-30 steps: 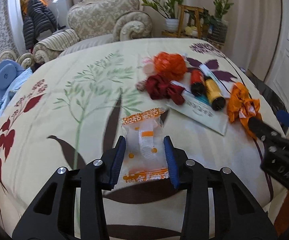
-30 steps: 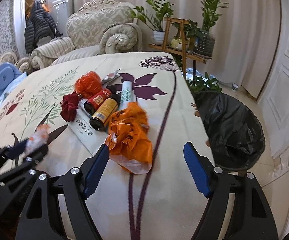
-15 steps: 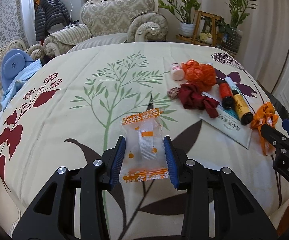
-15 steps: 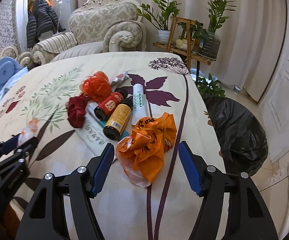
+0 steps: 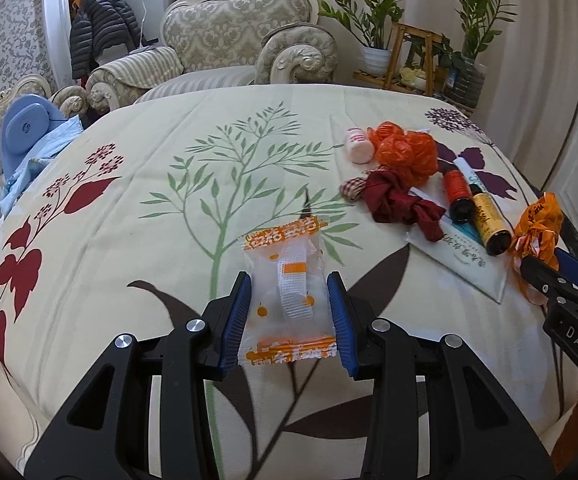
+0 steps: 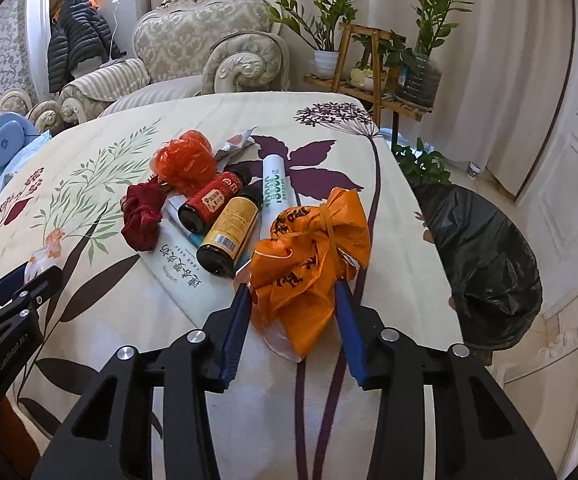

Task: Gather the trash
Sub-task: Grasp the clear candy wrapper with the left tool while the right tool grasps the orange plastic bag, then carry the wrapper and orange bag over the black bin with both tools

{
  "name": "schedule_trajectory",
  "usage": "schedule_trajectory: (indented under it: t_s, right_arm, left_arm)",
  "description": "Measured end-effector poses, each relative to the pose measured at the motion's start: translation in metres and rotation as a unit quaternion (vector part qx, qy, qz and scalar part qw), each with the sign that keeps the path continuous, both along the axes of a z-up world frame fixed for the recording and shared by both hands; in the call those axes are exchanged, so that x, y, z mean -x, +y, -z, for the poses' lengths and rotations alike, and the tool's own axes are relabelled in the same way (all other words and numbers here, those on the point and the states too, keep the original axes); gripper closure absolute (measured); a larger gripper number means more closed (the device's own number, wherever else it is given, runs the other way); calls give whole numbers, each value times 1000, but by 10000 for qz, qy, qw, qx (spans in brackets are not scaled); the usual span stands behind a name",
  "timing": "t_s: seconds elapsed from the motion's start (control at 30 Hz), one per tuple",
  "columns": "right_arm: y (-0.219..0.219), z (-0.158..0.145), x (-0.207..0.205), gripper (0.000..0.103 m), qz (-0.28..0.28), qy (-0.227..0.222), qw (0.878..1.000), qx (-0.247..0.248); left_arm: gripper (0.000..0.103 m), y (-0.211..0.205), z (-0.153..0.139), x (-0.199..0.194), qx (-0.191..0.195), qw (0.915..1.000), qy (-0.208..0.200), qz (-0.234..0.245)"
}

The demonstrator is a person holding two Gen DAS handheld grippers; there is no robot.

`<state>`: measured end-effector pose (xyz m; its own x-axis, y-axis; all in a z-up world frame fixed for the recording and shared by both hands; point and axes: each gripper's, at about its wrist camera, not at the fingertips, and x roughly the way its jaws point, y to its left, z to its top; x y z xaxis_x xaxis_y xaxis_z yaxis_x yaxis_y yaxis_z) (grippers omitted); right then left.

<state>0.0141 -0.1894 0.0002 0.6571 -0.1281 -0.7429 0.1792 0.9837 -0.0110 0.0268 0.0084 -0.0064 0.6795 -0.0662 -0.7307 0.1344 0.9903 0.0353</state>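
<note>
Closing in from a wide spread, the right gripper (image 6: 293, 316) now brings its fingers against the orange plastic bag (image 6: 313, 248) on the table (image 6: 389, 360), so this piece of trash looks nearly secured. Beside it, the left gripper (image 5: 289, 320) keeps its narrow hold on the clear snack wrapper (image 5: 287, 284). Off the table's right edge waits the black trash bag (image 6: 485, 256).

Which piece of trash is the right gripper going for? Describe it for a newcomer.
On the floral table, nearest the bin, lies a knotted orange bag. The right gripper is closing around it. Unlike the red-orange bag, it carries dark lettering.
</note>
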Motion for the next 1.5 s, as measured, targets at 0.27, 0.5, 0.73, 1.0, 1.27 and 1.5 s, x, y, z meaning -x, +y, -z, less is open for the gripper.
schedule_trajectory:
  t_s: [0.27,0.5,0.73,1.0,1.27,1.5]
  right_arm:
    - [-26,-5,12,63,234,-102,9997,7]
    - [-70,-13,24,63,689,-277,9972,104]
    - [-116,-10,25,63,1111,-366,9930,176]
    - [-156,-5,22,63,1383,-382,9895,156]
    - [-184,5,20,63,1502,-292,9882,99]
    - [-205,16,14,63,1612,-193,9867,-9]
  left_arm:
    - [65,-31,-7,2,75,9994,-30,340]
    - [65,-79,-15,0,151,9967,-122,784]
    - [65,-131,-23,-4,171,9919,-285,1228]
    - [65,-184,-26,-11,104,9866,-391,1582]
    - [65,-229,-25,-24,-55,9829,-397,1799]
    - [65,-264,-21,-32,-179,9792,-376,1985]
